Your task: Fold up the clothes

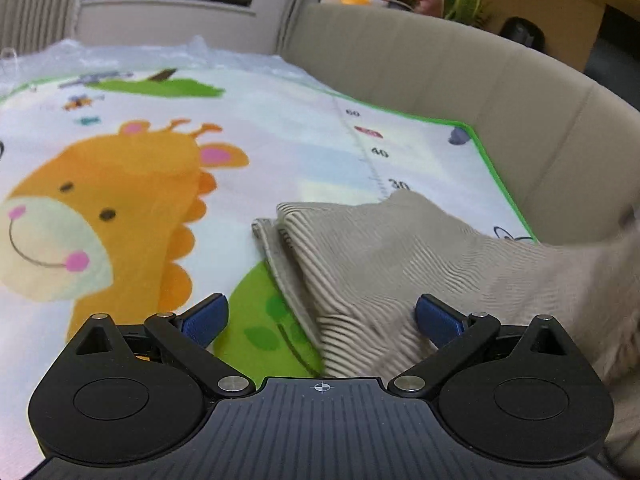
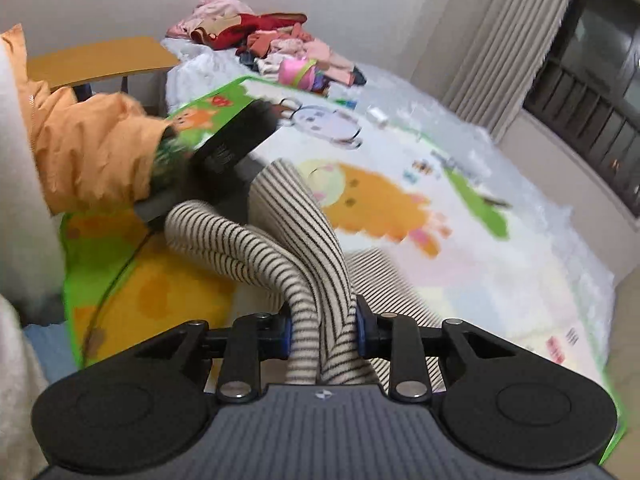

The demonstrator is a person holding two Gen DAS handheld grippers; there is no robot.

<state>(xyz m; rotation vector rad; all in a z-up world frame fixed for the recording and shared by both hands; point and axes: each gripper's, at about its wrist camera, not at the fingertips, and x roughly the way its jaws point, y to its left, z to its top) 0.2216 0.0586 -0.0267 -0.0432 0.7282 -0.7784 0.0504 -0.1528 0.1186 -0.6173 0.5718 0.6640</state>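
Right tool (image 2: 322, 330) clamped on a bunched fold of the striped garment (image 2: 296, 248), lifted above the giraffe play mat (image 2: 500, 280). Left tool (image 1: 322, 318) spread wide, gripping nothing, low over the garment's ribbed edge. Pile of clothes (image 2: 272, 46) well beyond the mat.

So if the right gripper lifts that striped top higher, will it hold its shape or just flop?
Probably flop: the striped top already bends in soft loops out of the right gripper. It looks light, since one pinch holds it up. The ribbed knit likely grips the pads rather than slipping.
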